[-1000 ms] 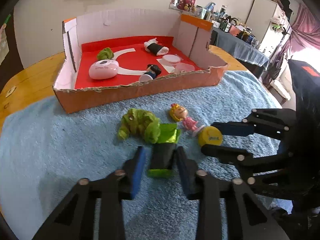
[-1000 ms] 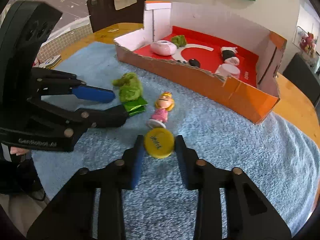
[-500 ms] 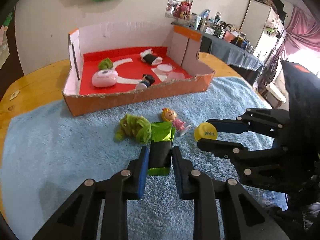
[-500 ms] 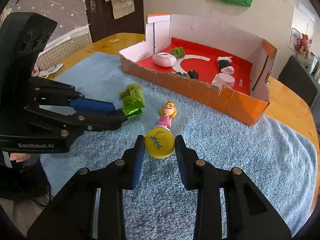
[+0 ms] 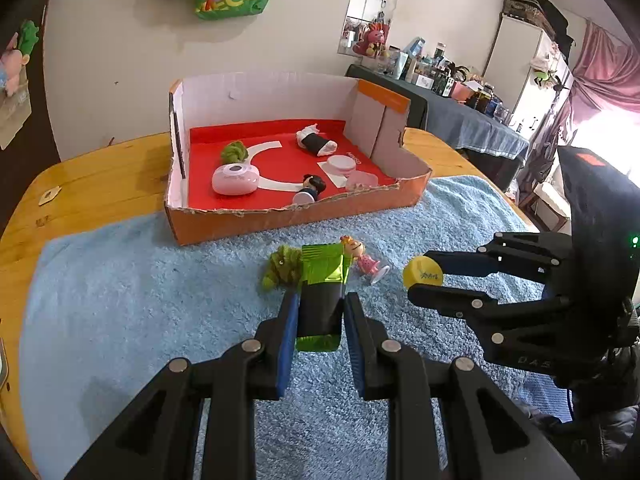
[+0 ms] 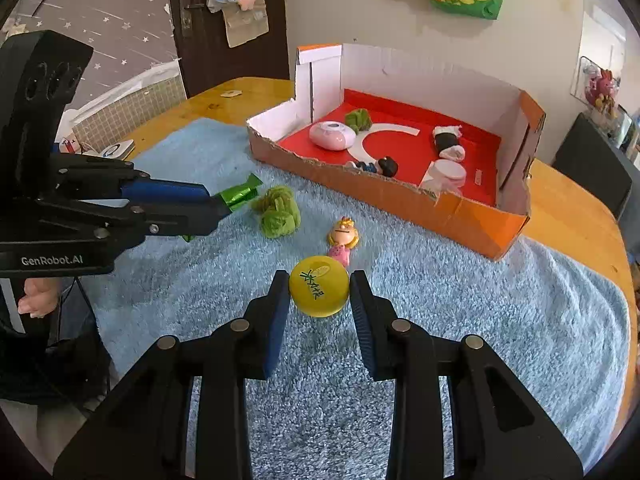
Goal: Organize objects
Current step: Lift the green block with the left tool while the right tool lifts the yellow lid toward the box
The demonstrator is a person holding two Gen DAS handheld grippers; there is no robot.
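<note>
1. The left claw (image 5: pixel 320 312) pinches a green-and-black packet (image 5: pixel 322 300) across its dark middle, clear of the towel (image 5: pixel 120 300). Both foil ends stick out past the pads, so the thin, slick wrapper could slide or swivel in the grip if the hand tilts or swings fast.

2. The right claw (image 6: pixel 319 292) pinches a yellow cap (image 6: pixel 319 290) by its round edge, above the towel. The pads meet a curved rim at two narrow spots, so a jolt could squirt the cap out forward.

3. The two claws are near each other. If both head for the box (image 5: pixel 280 216) at once, they could knock together and shake a load loose.

4. Just past the packet lie a green plush (image 5: pixel 282 270) and a small doll (image 5: pixel 362 256) on the towel. A low carry could drag the packet's front end over them and push them about.

5. The box's torn front wall stands between the claws and the red floor. A load carried too low could catch on that edge.

6. Inside, a pink case (image 5: pixel 235 178), a roll (image 5: pixel 316 143), a figure (image 5: pixel 310 188) and lids (image 5: pixel 340 164) already crowd the floor. A careless drop could land on one, bounce, or roll, the cap above all.
</note>
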